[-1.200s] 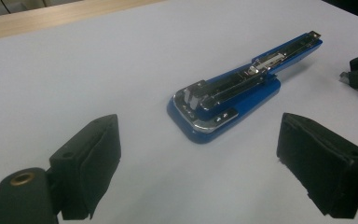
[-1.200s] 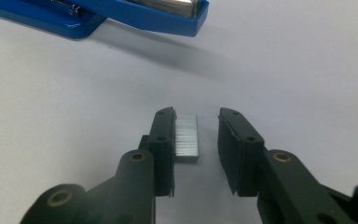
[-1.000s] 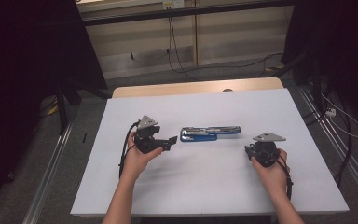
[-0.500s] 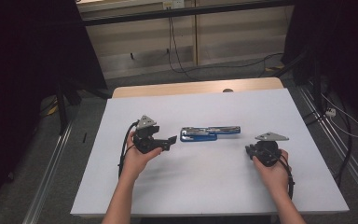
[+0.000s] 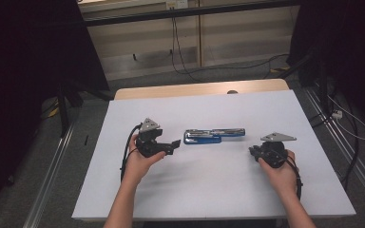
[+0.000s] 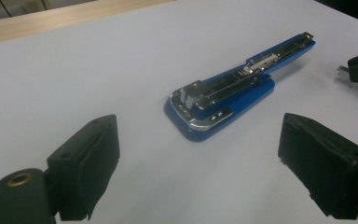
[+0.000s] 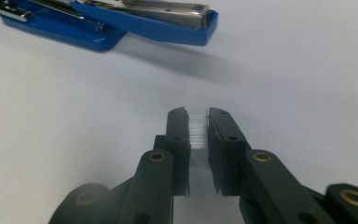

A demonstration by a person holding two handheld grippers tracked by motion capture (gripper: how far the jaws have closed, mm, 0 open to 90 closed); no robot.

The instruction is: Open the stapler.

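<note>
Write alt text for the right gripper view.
The right gripper holds a strip of staples between its nearly closed black jaws, above a white table. Beyond it lies an opened blue stapler, its metal magazine exposed.

This looks like a lab or recording bay: a white-covered table [image 5: 209,190] in the middle of the high view, black curtains [image 5: 33,57] down both sides of the frame, cables [image 5: 180,42] trailing over grey carpet at the top, and metal floor rails [image 5: 52,185] along the lower left.
</note>
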